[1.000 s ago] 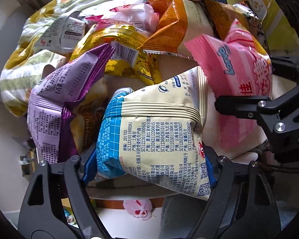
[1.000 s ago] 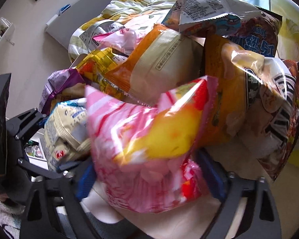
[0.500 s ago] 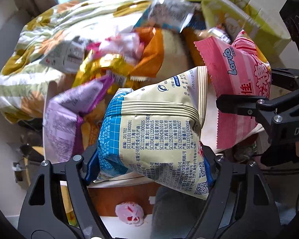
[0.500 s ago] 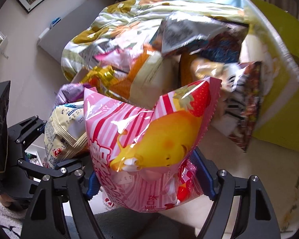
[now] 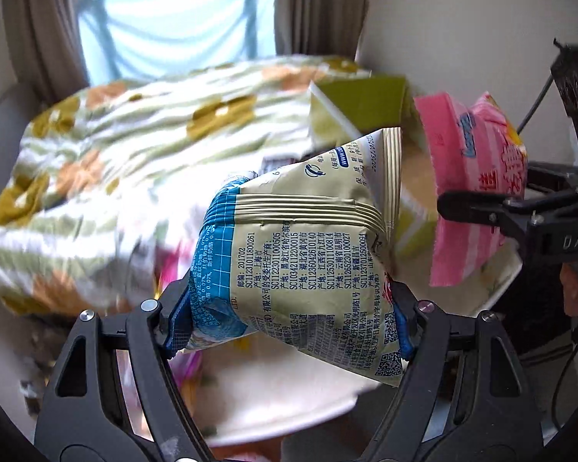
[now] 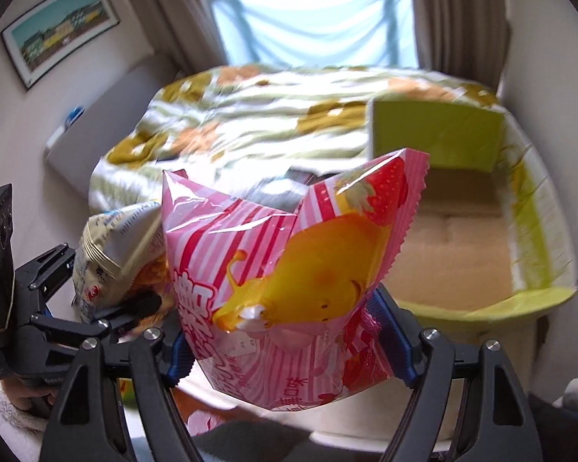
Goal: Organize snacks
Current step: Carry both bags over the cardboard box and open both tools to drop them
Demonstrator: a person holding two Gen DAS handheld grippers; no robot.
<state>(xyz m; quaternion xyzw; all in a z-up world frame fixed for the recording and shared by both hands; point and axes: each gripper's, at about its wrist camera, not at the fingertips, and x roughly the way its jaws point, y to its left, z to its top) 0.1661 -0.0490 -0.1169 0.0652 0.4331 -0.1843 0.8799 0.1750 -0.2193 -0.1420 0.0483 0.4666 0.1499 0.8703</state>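
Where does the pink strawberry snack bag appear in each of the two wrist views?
Left wrist view: pink strawberry bag at the right edge, held in the right claw.
Right wrist view: centre, large, clamped between the near fingers.
Shared landmark: the open green box behind it.

Daylight enters a window [image 6: 312,15] at twelve o'clock, brown curtains [image 6: 458,19] hanging either side. Below it a bed with a floral quilt [image 6: 258,123]. At ten o'clock, a framed picture [image 6: 61,30] on the pale wall [image 6: 108,61].
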